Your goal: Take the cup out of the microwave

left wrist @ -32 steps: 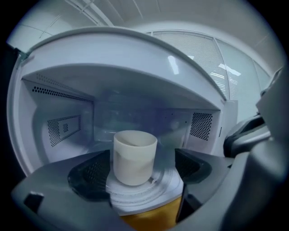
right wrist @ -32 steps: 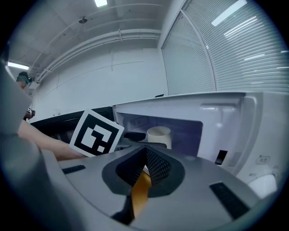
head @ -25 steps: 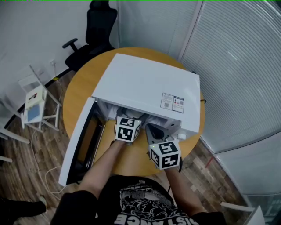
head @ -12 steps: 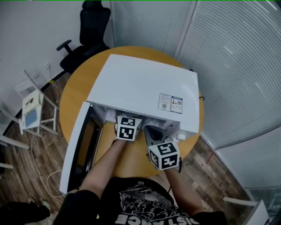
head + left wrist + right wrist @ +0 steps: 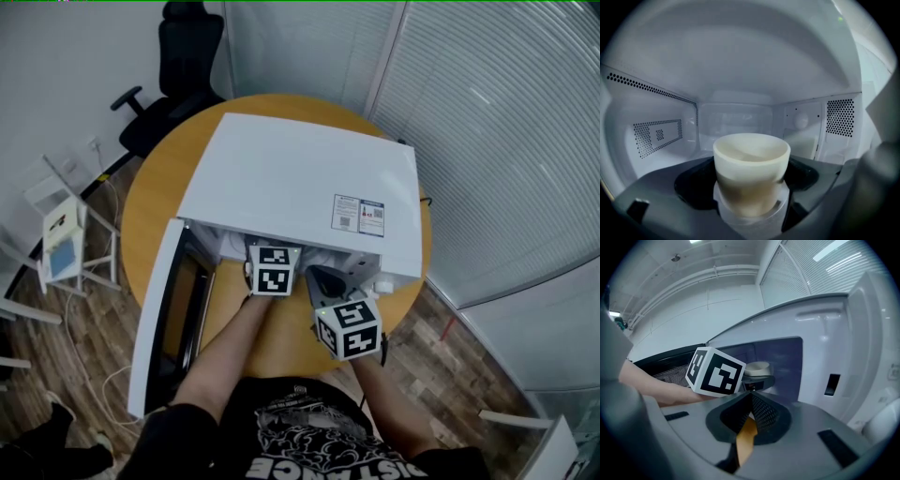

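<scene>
A cream cup (image 5: 752,173) stands on the floor of the white microwave (image 5: 291,187), whose door (image 5: 169,319) hangs open to the left. My left gripper (image 5: 752,190) reaches into the cavity and its jaws are closing on the cup, with the dark pads (image 5: 693,185) lying against both its sides. In the head view only its marker cube (image 5: 273,271) shows at the opening. My right gripper (image 5: 749,420) is shut on nothing and hovers in front of the microwave, right of the left one. From the right gripper view the cup (image 5: 757,366) shows inside the cavity.
The microwave sits on a round orange table (image 5: 155,206). A black office chair (image 5: 178,56) stands behind it and a small white chair (image 5: 61,248) to the left. The microwave's control panel (image 5: 862,357) is close on the right. Window blinds (image 5: 506,141) fill the right side.
The left gripper's cube has slid slightly deeper into the microwave opening. The right gripper has stayed where it was.
</scene>
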A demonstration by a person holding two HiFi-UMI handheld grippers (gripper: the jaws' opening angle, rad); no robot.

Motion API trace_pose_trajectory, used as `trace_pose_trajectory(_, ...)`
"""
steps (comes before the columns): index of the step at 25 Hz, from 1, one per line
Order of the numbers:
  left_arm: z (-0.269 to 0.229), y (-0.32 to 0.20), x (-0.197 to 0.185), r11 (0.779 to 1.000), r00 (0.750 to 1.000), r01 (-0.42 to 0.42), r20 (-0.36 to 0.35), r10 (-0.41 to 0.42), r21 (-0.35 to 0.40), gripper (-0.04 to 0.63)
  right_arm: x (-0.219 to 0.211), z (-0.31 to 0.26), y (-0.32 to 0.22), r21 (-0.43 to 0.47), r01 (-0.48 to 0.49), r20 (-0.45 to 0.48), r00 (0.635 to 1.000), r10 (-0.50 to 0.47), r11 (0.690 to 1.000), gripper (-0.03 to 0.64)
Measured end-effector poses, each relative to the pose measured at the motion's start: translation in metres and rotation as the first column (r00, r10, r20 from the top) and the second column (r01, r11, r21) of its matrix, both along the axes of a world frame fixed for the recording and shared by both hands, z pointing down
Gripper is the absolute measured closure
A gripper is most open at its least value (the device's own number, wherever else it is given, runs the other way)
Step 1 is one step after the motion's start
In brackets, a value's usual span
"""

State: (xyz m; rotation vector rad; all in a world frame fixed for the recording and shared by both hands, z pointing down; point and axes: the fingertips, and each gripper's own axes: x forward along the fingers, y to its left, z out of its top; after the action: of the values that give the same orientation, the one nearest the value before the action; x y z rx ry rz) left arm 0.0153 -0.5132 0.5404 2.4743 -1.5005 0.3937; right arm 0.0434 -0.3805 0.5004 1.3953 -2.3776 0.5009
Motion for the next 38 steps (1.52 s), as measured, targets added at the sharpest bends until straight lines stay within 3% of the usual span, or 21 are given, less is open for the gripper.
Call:
trace_pose_trajectory(15, -0.007, 0.018, -0.004, 1.000, 1.000, 0.014, 0.012, -0.014, 0.009, 0.165, 0.005, -0.015, 0.004, 0.032, -0.001, 0.017, 1.000, 0.001, 0.999, 0.601)
trace_pose_trajectory(38, -0.023, 0.107, -0.024, 0.995, 0.996, 0.094, 0.006, -0.094, -0.008, 0.166, -0.003, -0.036, 0.062, 0.068, 0.098, 0.033, 0.994, -0.100, 0.993, 0.601)
